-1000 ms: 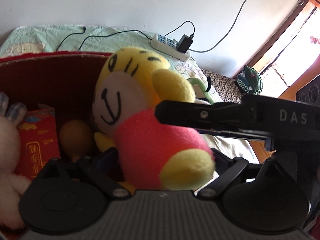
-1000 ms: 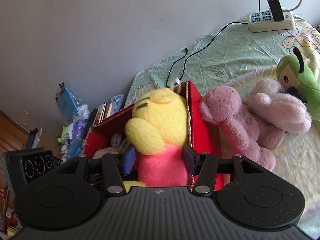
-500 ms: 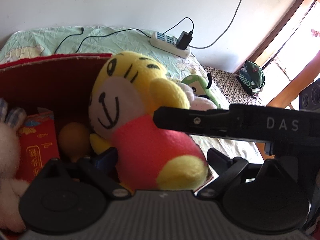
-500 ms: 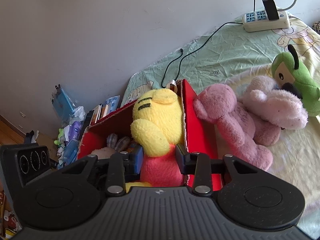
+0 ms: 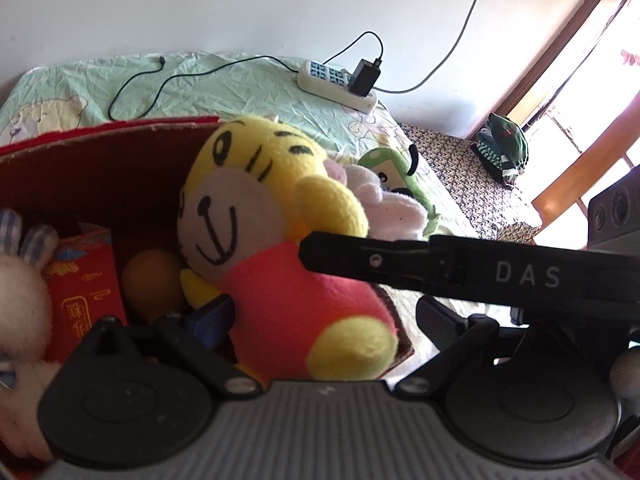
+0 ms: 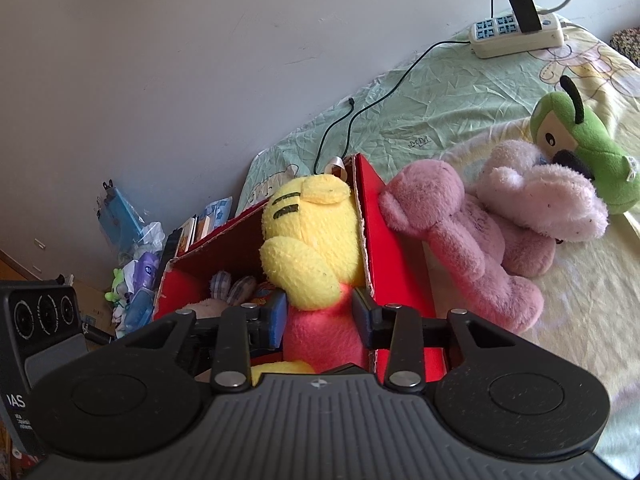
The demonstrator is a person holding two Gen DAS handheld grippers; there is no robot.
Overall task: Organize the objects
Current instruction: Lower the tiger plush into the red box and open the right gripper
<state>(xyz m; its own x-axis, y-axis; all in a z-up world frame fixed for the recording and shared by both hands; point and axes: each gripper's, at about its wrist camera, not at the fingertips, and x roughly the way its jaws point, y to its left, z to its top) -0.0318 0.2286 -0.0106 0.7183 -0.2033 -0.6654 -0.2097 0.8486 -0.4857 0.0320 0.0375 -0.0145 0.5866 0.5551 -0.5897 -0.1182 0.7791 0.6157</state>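
A yellow plush tiger (image 6: pixel 308 240) in a red shirt sits at the right end of the red cardboard box (image 6: pixel 394 240). My right gripper (image 6: pixel 320 316) is shut on its red body, both blue pads pressing in. In the left wrist view the tiger (image 5: pixel 256 200) faces me, and one right-gripper finger (image 5: pixel 400 264) crosses in front of it as a black bar. My left gripper (image 5: pixel 324 316) is open around the tiger's lower body, and its right finger (image 5: pixel 436 316) stands apart from the plush.
Inside the box are a white rabbit plush (image 5: pixel 20 280), a red packet (image 5: pixel 84 280) and a brown ball (image 5: pixel 148 284). On the bed beside it lie a pink bear (image 6: pixel 460 240), a pale pink plush (image 6: pixel 548 204) and a green plush (image 6: pixel 580 140). A power strip (image 6: pixel 516 36) with cables lies by the wall.
The right gripper's pads have drawn closer on the tiger's body. The tiger has sunk lower into the box. The left gripper has stayed open around it.
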